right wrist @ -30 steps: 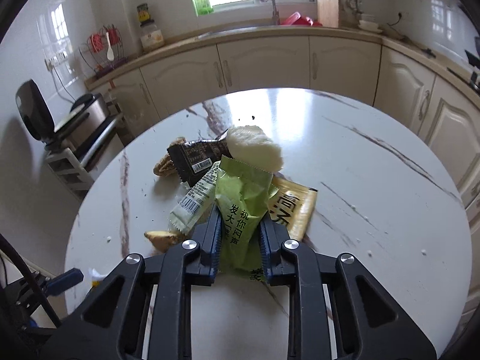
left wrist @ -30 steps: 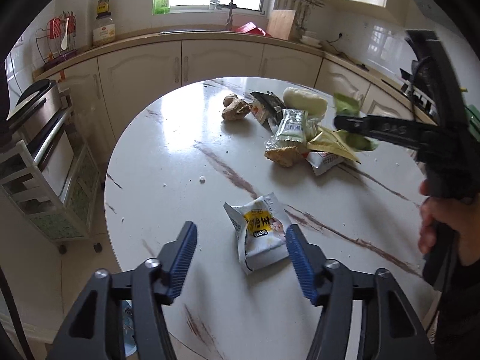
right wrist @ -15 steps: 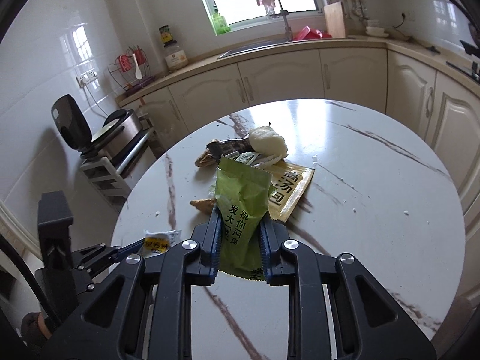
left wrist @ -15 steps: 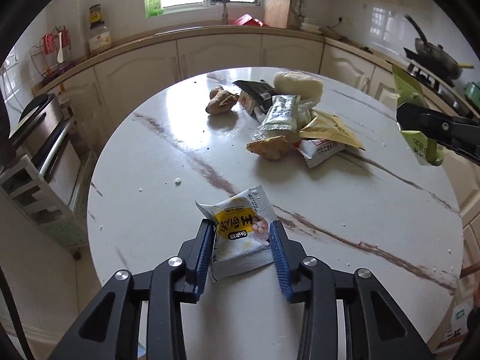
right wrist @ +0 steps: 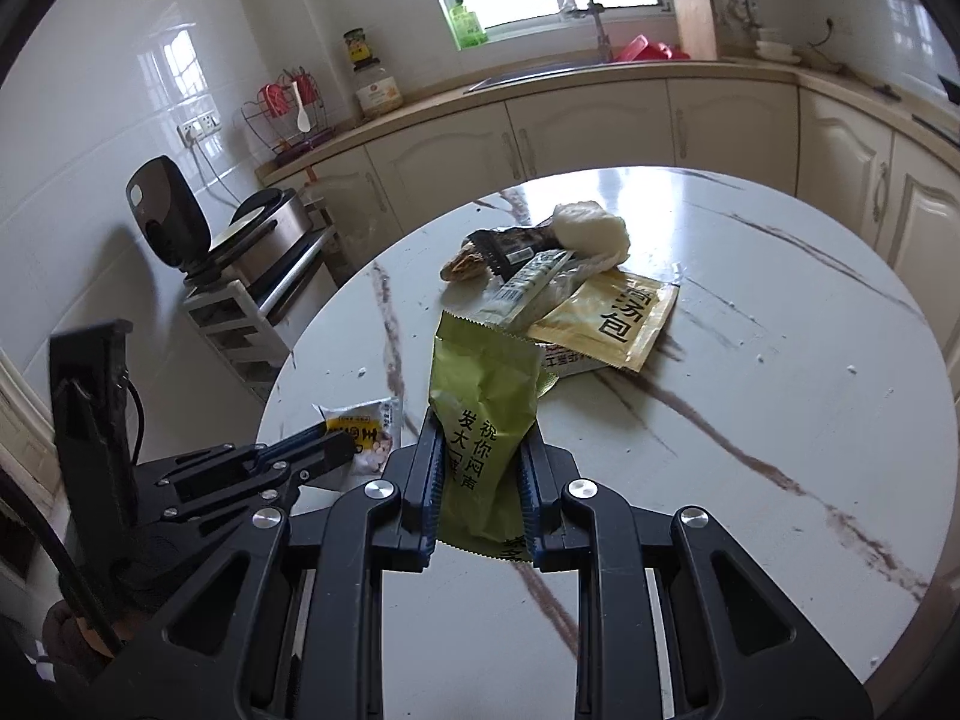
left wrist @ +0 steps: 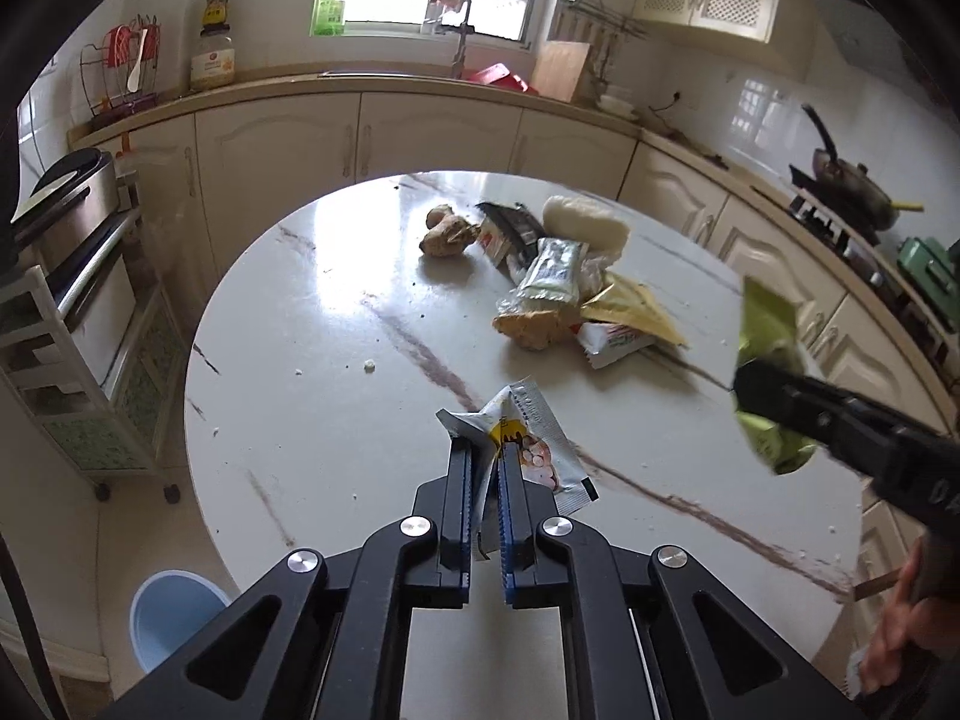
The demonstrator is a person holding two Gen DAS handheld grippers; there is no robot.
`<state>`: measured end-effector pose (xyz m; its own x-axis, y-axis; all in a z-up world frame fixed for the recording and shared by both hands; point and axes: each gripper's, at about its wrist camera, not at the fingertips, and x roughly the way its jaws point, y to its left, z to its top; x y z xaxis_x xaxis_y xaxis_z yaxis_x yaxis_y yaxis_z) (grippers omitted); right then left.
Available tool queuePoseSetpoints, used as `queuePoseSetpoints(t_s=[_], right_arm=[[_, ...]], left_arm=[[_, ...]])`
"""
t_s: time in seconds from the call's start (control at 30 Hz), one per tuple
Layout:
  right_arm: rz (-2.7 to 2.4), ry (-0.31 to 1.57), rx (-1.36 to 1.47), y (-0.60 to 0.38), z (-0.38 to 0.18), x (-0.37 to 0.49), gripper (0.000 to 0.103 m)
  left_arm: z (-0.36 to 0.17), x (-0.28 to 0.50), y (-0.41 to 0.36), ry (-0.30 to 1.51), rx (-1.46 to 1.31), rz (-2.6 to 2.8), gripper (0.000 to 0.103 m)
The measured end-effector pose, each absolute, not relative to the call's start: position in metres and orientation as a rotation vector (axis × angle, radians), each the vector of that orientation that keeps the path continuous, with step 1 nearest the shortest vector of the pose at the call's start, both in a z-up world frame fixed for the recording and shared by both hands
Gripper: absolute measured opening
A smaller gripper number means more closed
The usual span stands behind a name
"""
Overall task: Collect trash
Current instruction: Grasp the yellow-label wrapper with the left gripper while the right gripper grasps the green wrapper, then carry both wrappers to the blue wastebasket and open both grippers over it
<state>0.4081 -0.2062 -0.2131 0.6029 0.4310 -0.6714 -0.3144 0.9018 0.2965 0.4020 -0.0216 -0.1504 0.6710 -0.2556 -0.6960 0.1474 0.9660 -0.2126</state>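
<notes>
A white and yellow snack wrapper (left wrist: 534, 444) lies on the round marble table (left wrist: 300, 420), crumpled up at its near end, and my left gripper (left wrist: 487, 450) is shut on that end. The right wrist view shows the same grip, with the left gripper (right wrist: 336, 450) low at the left and the wrapper (right wrist: 366, 426) poking out past it. My right gripper (right wrist: 483, 432) is shut on a green packet (right wrist: 483, 378) held upright above the table. In the left wrist view the right gripper (left wrist: 750, 390) and the green packet (left wrist: 765, 324) hang at the right.
Mid-table lies a pile: a yellow sachet (right wrist: 606, 318), a clear green-print wrapper (left wrist: 552, 270), a dark wrapper (left wrist: 510, 228), a white bag (left wrist: 585, 222) and ginger pieces (left wrist: 447, 234). A blue bin (left wrist: 174, 618) stands on the floor at lower left, a shelf cart (left wrist: 66, 276) beyond it.
The left jaws have come together on the white and yellow wrapper and crumpled it. The right gripper has carried the green packet back from the pile, toward the table's near side.
</notes>
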Motion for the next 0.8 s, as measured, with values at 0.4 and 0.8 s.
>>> queuePoseSetpoints(t_s=[0.4, 0.8], right_arm=[[0.546, 0.806, 0.077, -0.126, -0.196, 0.39, 0.021], [0.804, 0.895, -0.041, 0.061, -0.234, 0.378, 0.021]], left_arm=[[-0.124, 0.353, 0.042, 0.714, -0.198, -0.191, 0.003], [-0.194, 0.294, 0.222, 0.825, -0.286, 0.087, 0.003]])
